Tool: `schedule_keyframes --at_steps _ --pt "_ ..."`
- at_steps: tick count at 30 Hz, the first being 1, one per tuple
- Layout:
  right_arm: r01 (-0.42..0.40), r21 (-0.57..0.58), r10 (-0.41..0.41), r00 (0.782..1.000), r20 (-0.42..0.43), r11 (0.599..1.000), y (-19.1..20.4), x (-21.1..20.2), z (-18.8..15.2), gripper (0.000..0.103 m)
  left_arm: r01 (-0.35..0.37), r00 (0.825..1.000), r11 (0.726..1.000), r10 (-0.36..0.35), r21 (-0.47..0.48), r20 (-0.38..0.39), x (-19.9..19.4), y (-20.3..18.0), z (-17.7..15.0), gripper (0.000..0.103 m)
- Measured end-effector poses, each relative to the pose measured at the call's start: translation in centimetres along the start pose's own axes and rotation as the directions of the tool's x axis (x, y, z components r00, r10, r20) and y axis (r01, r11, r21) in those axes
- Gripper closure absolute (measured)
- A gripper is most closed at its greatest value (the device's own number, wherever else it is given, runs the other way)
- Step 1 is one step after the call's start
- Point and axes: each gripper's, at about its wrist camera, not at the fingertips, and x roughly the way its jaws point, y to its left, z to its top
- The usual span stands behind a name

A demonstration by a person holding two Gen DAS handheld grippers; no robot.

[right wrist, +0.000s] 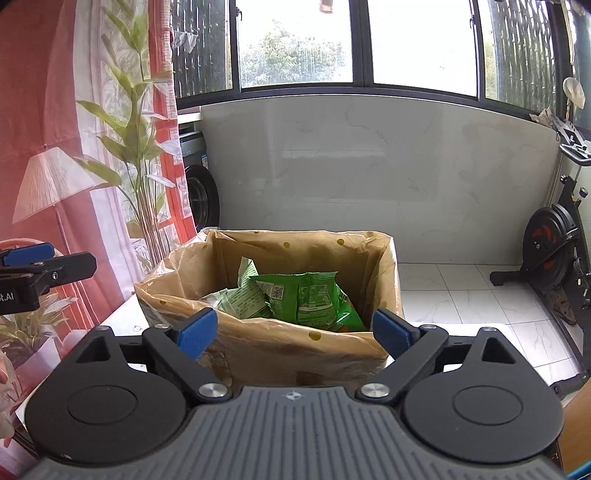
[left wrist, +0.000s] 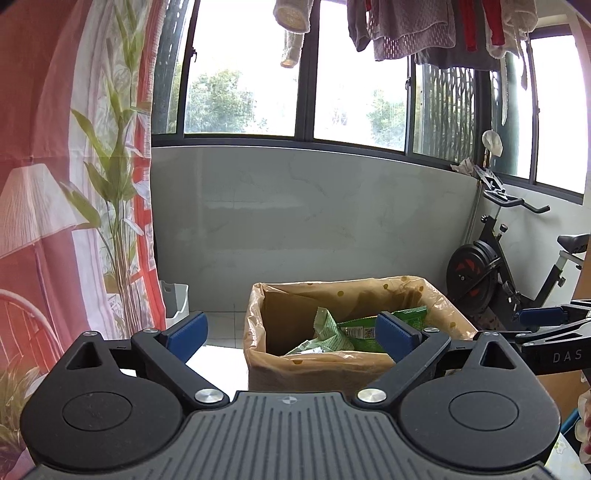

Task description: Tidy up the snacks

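A cardboard box (left wrist: 321, 373) lined with a tan dotted plastic bag stands just ahead of both grippers; it also shows in the right wrist view (right wrist: 295, 350). Green snack packets (right wrist: 306, 295) lie inside it, also seen in the left wrist view (left wrist: 332, 332). My left gripper (left wrist: 291, 334) is open and empty, held before the box's near left side. My right gripper (right wrist: 293, 330) is open and empty, in front of the box's near wall. The right gripper's side shows at the right edge of the left wrist view (left wrist: 546, 325), and the left gripper at the left edge of the right wrist view (right wrist: 33, 269).
A red and white printed curtain (left wrist: 74, 184) hangs at the left. An exercise bike (left wrist: 495, 273) stands at the right by a tiled wall under windows. A washing machine (right wrist: 197, 184) is behind the curtain. The box rests on a white surface (right wrist: 461, 328). Laundry (left wrist: 424, 29) hangs overhead.
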Motion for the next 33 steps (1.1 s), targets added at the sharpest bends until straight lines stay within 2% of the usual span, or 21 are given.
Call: schedule_keyframes --at_steps 7,16,24,33 --pt "0.052 0.013 -0.053 0.996 0.075 0.999 2.3 -4.7 -2.2 0.002 -0.033 0.998 0.999 0.032 0.023 0.047 -4.8 -0.6 -0.8 0.004" --pt "0.061 0.085 -0.071 0.99 0.124 0.995 4.2 -10.0 -3.4 0.0 -0.071 0.993 0.997 0.066 0.043 0.1 -10.4 -1.0 0.0 0.004" --pt "0.09 0.11 -0.108 0.98 0.167 0.99 4.7 -13.4 -3.4 0.0 -0.114 0.983 0.992 0.104 0.057 0.149 -13.3 -1.3 0.7 0.004" --pt "0.086 0.089 -0.102 0.978 0.184 0.992 5.5 -15.0 -3.6 0.0 -0.114 0.981 0.992 0.104 0.051 0.166 -14.7 -1.2 0.5 0.004"
